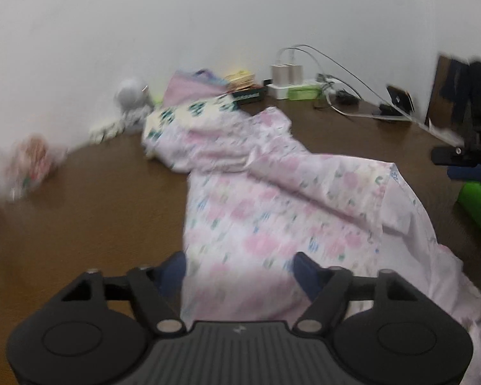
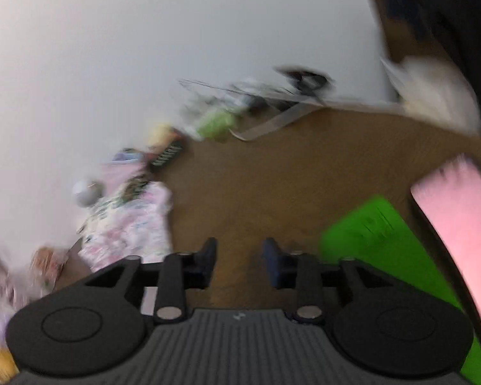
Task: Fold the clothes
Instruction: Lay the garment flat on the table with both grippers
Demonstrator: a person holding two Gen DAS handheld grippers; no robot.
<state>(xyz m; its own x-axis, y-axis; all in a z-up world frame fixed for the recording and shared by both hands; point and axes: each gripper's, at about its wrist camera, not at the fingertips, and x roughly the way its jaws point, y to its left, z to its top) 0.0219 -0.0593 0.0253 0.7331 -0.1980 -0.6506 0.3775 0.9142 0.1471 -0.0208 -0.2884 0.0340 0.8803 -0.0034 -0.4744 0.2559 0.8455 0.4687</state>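
Observation:
A pink floral garment (image 1: 272, 199) lies spread and rumpled on the brown table (image 1: 96, 211), reaching from the far pile to the near edge. My left gripper (image 1: 240, 271) is open, its fingers wide apart, low over the garment's near part. The right gripper (image 1: 465, 157) shows at the right edge of the left wrist view, beyond the garment. In the blurred right wrist view, my right gripper (image 2: 240, 256) is open and empty over bare table (image 2: 272, 186), with the floral garment (image 2: 128, 227) to its left.
Folded clothes (image 1: 192, 86), a white round object (image 1: 131, 96), chargers and cables (image 1: 298, 77) and a phone (image 1: 400, 99) line the wall. A green item (image 2: 378, 240) and a pink-lit screen (image 2: 458, 224) lie at the right. A wrapped packet (image 1: 32, 166) sits at the left.

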